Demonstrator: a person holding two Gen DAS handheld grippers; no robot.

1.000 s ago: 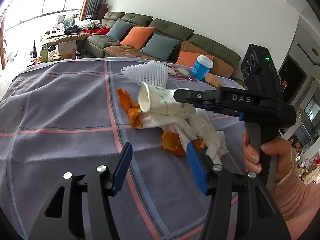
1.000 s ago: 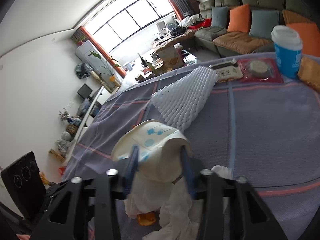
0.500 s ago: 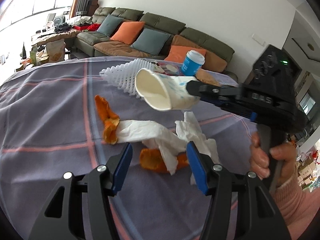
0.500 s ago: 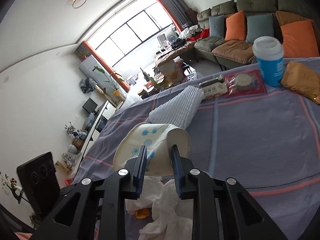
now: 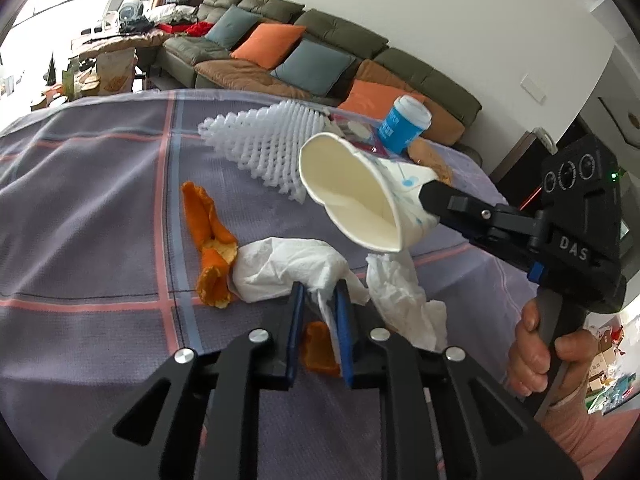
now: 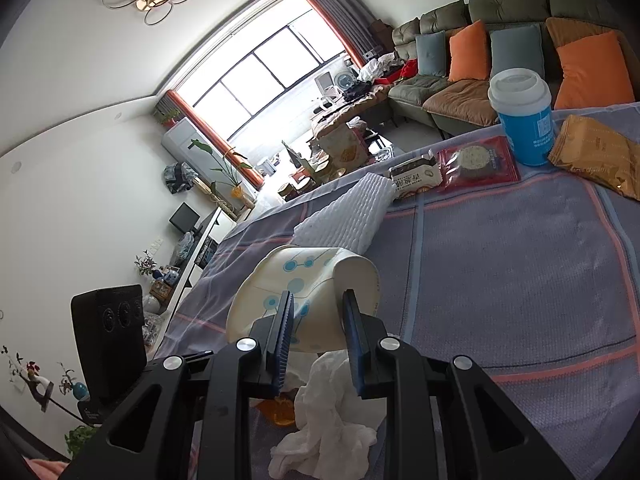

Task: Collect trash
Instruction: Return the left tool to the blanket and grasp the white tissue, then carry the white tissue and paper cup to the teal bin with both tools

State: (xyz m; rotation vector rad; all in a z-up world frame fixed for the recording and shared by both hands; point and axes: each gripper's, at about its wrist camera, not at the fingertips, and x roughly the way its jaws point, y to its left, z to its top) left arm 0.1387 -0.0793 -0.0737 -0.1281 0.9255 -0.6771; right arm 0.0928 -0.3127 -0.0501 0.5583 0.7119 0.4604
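Observation:
My right gripper is shut on a squashed white paper cup with blue dots and holds it above the table; in the left wrist view the cup hangs with its mouth towards me. My left gripper is shut on a crumpled white tissue lying on the cloth. A second tissue lies to its right. Orange peel pieces lie left of the tissue, and another peel lies between my left fingers. The tissue and peel also show below the right gripper.
A white foam fruit net lies behind the trash on the purple checked tablecloth. At the far edge stand a blue lidded cup, a red snack packet, a small wrapper and a brown bag. A sofa is beyond.
My left gripper moved forward and closed on the white tissue. My right gripper lifted the paper cup higher and tilted its mouth more towards the left gripper.

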